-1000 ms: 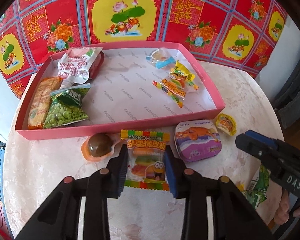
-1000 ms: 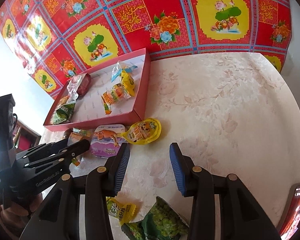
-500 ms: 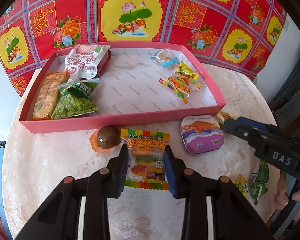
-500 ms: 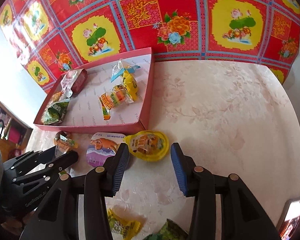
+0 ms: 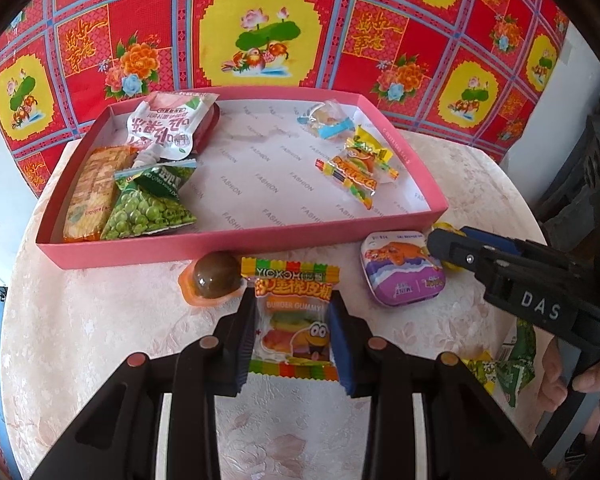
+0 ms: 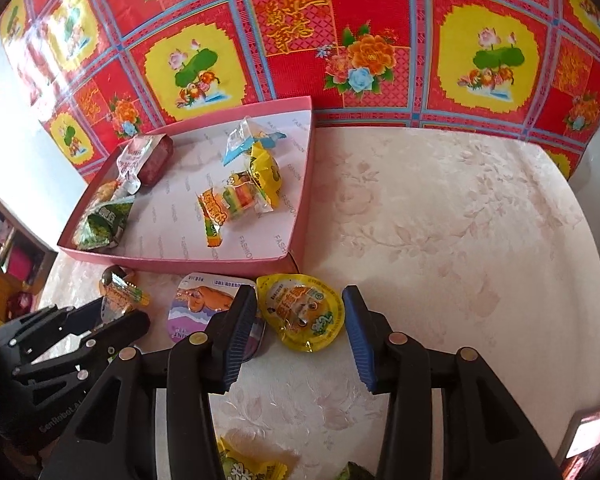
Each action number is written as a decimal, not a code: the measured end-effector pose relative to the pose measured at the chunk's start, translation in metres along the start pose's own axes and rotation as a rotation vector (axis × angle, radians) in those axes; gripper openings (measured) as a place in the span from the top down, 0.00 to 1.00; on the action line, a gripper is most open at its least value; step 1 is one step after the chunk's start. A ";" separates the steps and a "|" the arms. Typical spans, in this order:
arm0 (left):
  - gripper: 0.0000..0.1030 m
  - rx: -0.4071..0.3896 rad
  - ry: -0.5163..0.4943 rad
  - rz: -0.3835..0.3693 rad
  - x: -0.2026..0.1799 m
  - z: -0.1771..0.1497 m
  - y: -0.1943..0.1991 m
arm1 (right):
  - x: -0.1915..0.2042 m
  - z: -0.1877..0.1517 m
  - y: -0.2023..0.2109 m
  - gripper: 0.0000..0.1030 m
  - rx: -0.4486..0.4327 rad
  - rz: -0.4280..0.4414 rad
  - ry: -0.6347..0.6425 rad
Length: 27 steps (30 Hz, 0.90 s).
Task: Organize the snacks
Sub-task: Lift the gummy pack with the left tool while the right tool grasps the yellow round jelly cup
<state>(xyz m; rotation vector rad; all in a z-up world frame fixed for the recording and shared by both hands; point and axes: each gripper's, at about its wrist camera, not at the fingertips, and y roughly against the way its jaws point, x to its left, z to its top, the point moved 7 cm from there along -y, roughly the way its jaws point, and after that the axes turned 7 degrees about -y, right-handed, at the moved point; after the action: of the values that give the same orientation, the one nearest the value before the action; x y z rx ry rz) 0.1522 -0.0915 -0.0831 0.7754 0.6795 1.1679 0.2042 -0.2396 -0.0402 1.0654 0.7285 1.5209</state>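
A burger gummy packet (image 5: 294,320) sits between the pads of my left gripper (image 5: 294,338), which is shut on it just in front of the pink tray (image 5: 228,246). My right gripper (image 6: 300,330) is open around a yellow jelly cup (image 6: 304,312) on the table, with its pads apart from it. The right gripper also shows in the left wrist view (image 5: 460,250). The tray holds a green pea bag (image 5: 148,208), a cracker pack (image 5: 94,192), a white pouch (image 5: 168,128) and small candies (image 5: 356,168).
A purple tin (image 5: 402,268) and a brown jelly cup (image 5: 214,280) lie in front of the tray. Green and yellow packets (image 5: 504,364) lie at the near right table edge. A red patterned cloth (image 5: 260,32) hangs behind the round table.
My right gripper has moved forward and left until the yellow jelly cup lies between its open pads. My left gripper has closed in on the gummy packet.
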 end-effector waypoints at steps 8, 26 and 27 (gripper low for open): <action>0.66 -0.003 -0.003 0.002 -0.001 0.001 -0.001 | 0.000 0.000 -0.002 0.54 -0.005 0.026 -0.028; 0.66 -0.001 0.041 -0.034 0.003 -0.002 0.009 | -0.009 -0.013 0.010 0.59 -0.046 0.050 -0.117; 0.66 -0.005 0.040 -0.034 0.003 -0.002 0.010 | -0.010 -0.013 0.013 0.59 -0.054 0.052 -0.120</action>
<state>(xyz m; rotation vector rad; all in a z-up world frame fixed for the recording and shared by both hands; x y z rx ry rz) 0.1459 -0.0865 -0.0758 0.7350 0.7199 1.1569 0.1872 -0.2515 -0.0364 1.1321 0.5780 1.4979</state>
